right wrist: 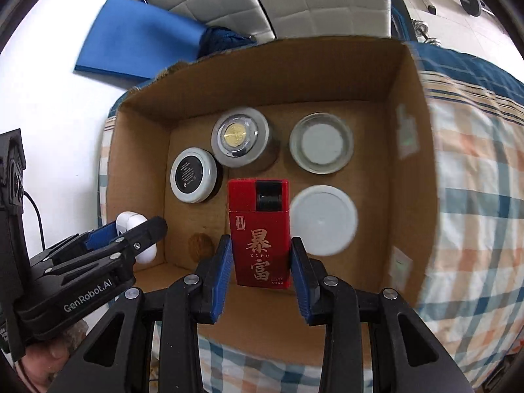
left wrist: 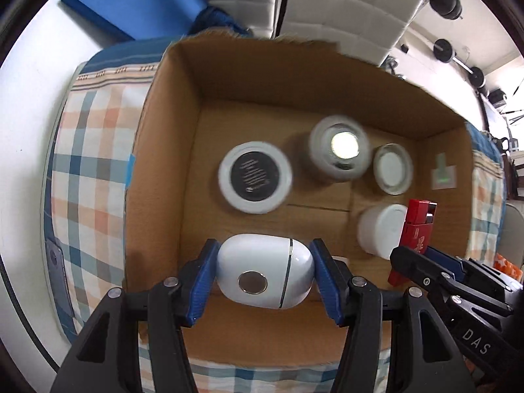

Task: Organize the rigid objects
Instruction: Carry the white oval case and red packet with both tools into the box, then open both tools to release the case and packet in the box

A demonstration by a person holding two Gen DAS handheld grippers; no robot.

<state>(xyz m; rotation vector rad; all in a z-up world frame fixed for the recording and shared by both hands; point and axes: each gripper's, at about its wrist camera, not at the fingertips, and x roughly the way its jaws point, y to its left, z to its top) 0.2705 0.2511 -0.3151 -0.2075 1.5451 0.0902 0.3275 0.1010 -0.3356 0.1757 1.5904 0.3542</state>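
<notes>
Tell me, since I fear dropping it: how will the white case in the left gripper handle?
The white case looks glossy and rounded, so it may slip between the left gripper pads. Its egg shape would probably roll if set down in the cardboard box. It seems stiff.

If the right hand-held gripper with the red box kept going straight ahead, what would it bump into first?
Probably the bare floor of the cardboard box, between the black-labelled jar and the white-lidded jar. The right hand-held gripper carries the red box, which would land first. Depth is unclear.
</notes>
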